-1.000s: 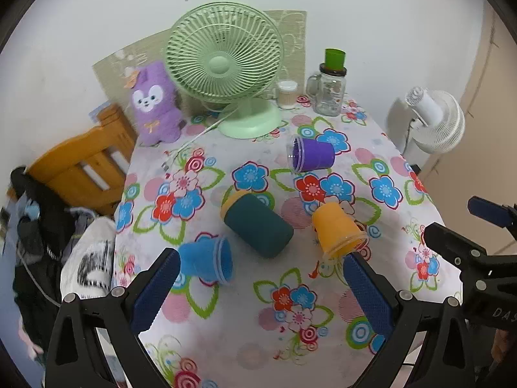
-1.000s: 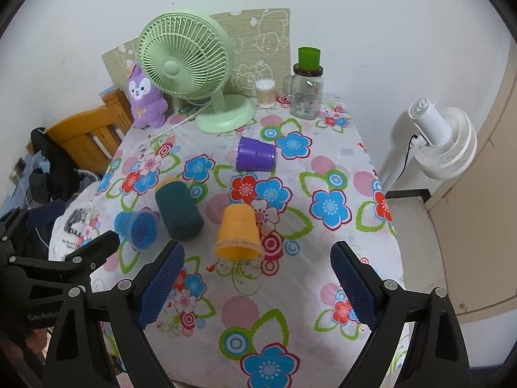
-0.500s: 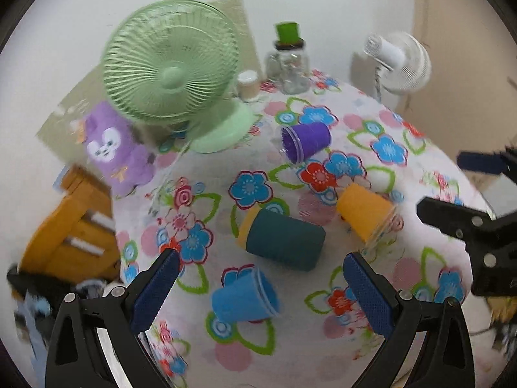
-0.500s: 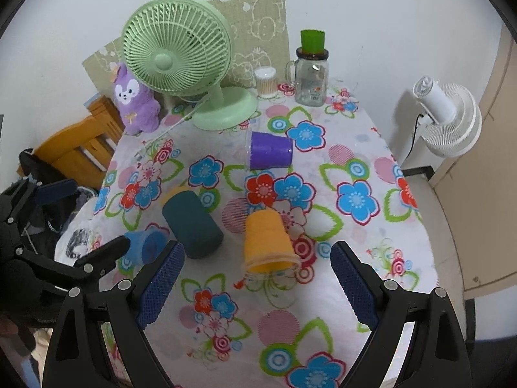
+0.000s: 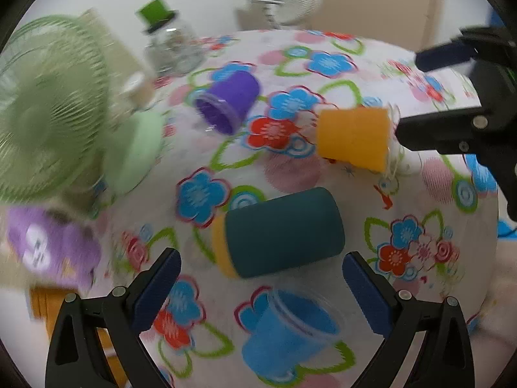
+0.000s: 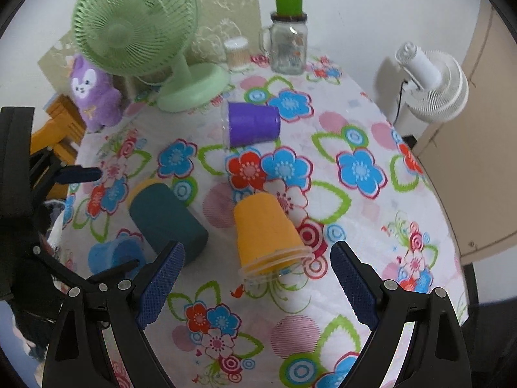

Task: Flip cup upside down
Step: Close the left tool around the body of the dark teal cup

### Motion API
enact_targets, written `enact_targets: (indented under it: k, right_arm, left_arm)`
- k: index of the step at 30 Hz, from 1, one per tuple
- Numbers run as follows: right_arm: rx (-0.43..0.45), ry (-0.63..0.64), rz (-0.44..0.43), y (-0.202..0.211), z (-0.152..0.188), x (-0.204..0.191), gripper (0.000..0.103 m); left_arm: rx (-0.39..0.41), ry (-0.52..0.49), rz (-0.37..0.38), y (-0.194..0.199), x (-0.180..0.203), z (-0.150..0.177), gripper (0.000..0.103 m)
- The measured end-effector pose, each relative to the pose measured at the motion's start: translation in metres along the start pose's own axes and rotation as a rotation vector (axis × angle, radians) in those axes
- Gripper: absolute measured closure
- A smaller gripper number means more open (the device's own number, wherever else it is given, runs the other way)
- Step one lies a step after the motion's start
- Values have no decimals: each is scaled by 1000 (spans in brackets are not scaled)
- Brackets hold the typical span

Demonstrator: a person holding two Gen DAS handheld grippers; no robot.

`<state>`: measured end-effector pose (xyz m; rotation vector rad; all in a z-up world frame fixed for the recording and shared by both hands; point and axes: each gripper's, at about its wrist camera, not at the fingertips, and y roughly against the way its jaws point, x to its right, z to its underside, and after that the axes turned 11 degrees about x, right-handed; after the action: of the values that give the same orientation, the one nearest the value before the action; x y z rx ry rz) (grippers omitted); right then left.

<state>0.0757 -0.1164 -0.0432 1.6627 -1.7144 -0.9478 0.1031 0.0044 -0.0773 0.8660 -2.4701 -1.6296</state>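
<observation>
Several cups lie on their sides on the floral tablecloth (image 6: 362, 213): a blue cup (image 5: 287, 336), a dark teal cup (image 5: 278, 236), an orange cup (image 6: 265, 232) and a purple cup (image 6: 252, 124). My left gripper (image 5: 258, 291) is open, just above the blue cup with the teal cup right ahead. My right gripper (image 6: 252, 281) is open, with the orange cup's rim between its fingertips. The right gripper also shows at the right edge of the left wrist view (image 5: 452, 97).
A green desk fan (image 6: 139, 32), a purple plush toy (image 6: 93, 93), a glass jar with green lid (image 6: 287, 42) and a small white container (image 6: 237, 53) stand at the table's back. A white floor fan (image 6: 429, 84) is off the right edge, a wooden chair (image 6: 58, 129) at left.
My left gripper has swung right and moved in low over the blue and teal cups; its view is blurred. My right gripper has moved closer to the orange cup. Both stay open.
</observation>
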Motion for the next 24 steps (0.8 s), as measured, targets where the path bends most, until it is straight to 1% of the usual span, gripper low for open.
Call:
enact_targets:
  k: [1, 2, 3, 4, 5, 7, 10, 14, 16, 18, 20, 24]
  right_arm:
    - [-7, -7, 6, -4, 1, 0, 10]
    - [-16, -6, 18, -6, 3, 1, 10]
    - [-24, -11, 27, -10, 3, 2, 10]
    - [-28, -16, 31, -12, 4, 2, 10]
    - [-34, -23, 39, -16, 4, 3, 10]
    - [-41, -36, 49, -21, 4, 6, 10]
    - [-49, -61, 66, -27, 5, 10, 10]
    - [-59, -85, 69, -33, 6, 14, 10]
    - [-64, -95, 73, -35, 6, 15, 10]
    - [-64, -110, 73, -36, 7, 17, 10]
    - [-65, -122, 73, -36, 8, 19, 10]
    - [-72, -130, 77, -38, 10, 23, 10]
  left_arm:
    - [-3, -19, 17, -6, 0, 0, 7]
    - [-7, -39, 40, -12, 0, -1, 16]
    - [-14, -63, 66, -19, 1, -1, 19]
    - [-29, -85, 99, -26, 2, 0, 19]
    - [-38, -102, 121, -31, 3, 1, 17]
    - [-3, -174, 133, -34, 9, 2, 16]
    - [19, -252, 175, -37, 17, 2, 12]
    - [9, -290, 218, -46, 21, -3, 7]
    - [-1, -293, 242, -52, 19, -6, 6]
    - [-23, -287, 268, -59, 18, -9, 6]
    - [-27, -294, 285, -65, 19, -11, 7]
    - [-17, -315, 257, -78, 23, -9, 8]
